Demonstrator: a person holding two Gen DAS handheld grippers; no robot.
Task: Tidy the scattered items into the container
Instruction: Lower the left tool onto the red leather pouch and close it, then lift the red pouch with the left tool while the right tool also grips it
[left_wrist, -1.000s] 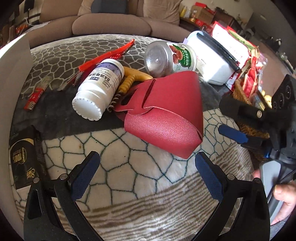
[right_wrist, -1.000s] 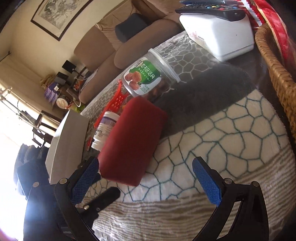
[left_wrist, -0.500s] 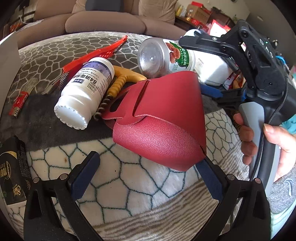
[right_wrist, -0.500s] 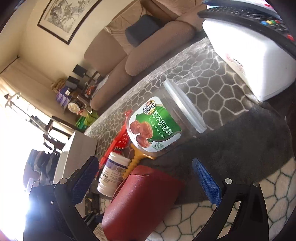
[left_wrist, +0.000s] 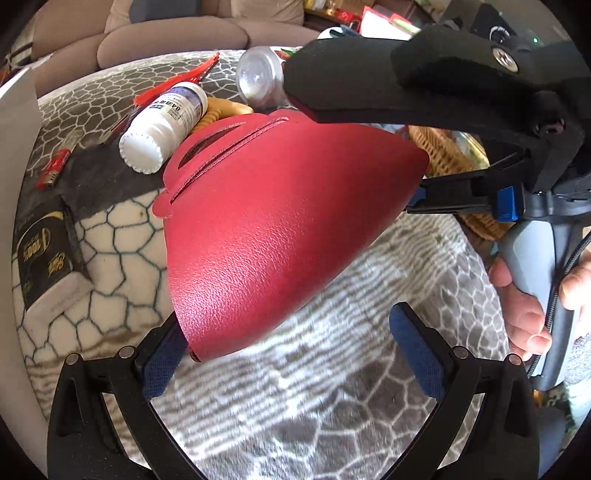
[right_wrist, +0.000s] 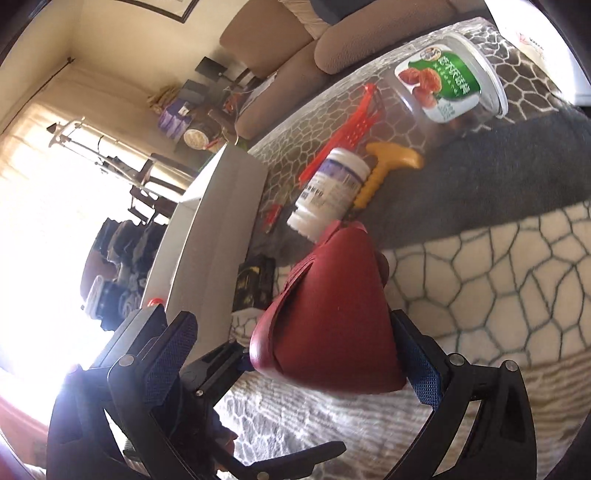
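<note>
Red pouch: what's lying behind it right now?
Behind the red pouch lie a white pill bottle, a yellow handle and a clear jar. Anything under it is hidden.

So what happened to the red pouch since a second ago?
Both grippers closed in on the red pouch. The left gripper now has a finger at its near corner, and the right gripper has a finger at its other end. It looks tipped up off the blanket. Whether either is gripping it is unclear. The white bottle and jar stayed put.
</note>
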